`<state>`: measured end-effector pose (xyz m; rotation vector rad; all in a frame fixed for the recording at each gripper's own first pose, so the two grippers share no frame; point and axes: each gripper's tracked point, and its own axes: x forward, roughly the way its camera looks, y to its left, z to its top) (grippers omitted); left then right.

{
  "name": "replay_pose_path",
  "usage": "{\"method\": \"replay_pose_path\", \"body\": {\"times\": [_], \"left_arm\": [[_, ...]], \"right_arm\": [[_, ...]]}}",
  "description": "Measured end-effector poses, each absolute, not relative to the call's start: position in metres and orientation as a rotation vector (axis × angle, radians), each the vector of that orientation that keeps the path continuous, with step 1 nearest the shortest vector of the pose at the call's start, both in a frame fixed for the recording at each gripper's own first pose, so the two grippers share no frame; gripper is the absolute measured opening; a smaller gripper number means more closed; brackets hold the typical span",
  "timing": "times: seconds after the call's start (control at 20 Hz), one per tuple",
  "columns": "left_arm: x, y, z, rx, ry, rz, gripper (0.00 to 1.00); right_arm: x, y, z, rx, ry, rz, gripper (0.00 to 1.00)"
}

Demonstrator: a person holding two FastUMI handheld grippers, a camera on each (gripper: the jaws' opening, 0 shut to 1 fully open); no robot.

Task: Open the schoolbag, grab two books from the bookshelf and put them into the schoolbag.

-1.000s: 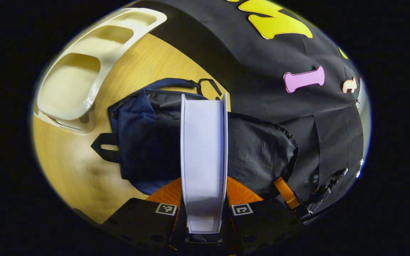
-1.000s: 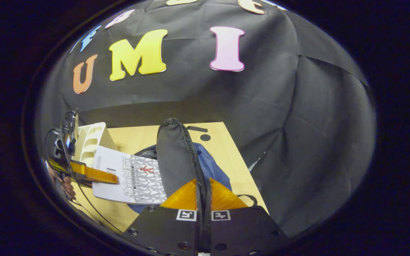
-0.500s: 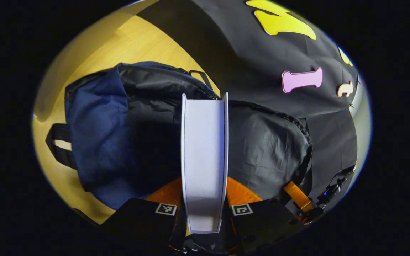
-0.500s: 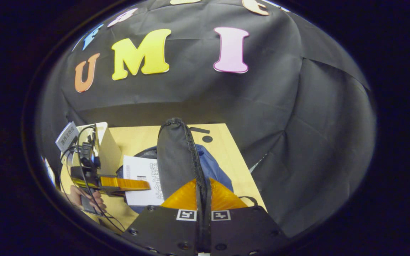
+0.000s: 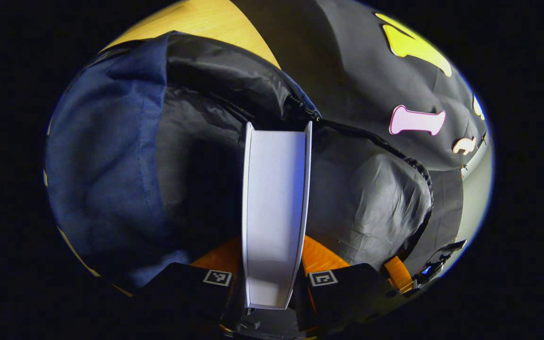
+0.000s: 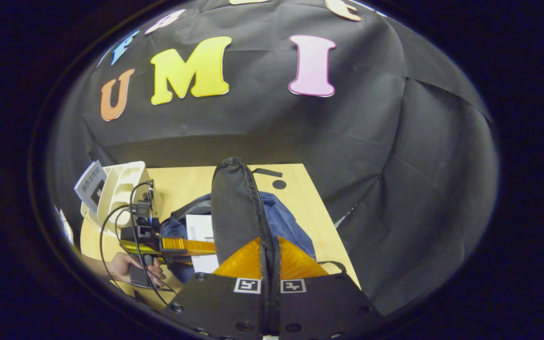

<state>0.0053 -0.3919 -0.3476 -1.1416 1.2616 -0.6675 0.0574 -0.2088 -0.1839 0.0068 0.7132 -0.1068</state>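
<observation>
Closing in on the schoolbag (image 5: 111,156), my left gripper (image 5: 272,257) is clamping the book (image 5: 274,212) above its mouth; right gripper (image 6: 269,264) is pinching the flap (image 6: 234,208) open. Slipping flap risks blocking entry.

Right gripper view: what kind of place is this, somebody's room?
Probably a staged recording booth, not a home: black cloth wall behind a small wooden table with a schoolbag and a white bookshelf.

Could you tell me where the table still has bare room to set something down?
Bare table runs between the schoolbag and the far edge, and along its right side. The left is crowded: bookshelf, left gripper with its book.
</observation>
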Motion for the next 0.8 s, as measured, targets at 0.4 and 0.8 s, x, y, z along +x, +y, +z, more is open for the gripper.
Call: {"method": "replay_pose_path", "body": {"times": [0.4,0.8], "left_arm": [[0.0,-0.371,-0.386,-0.81,1.424,-0.551,0.95],[-0.007,-0.296,-0.307,-0.283,1.392,-0.51,0.98]], "right_arm": [[0.059,-0.198,-0.19,0.001,0.717,-0.099,0.0],[0.064,-0.188,-0.191,-0.013,0.71,-0.086,0.0]]}}
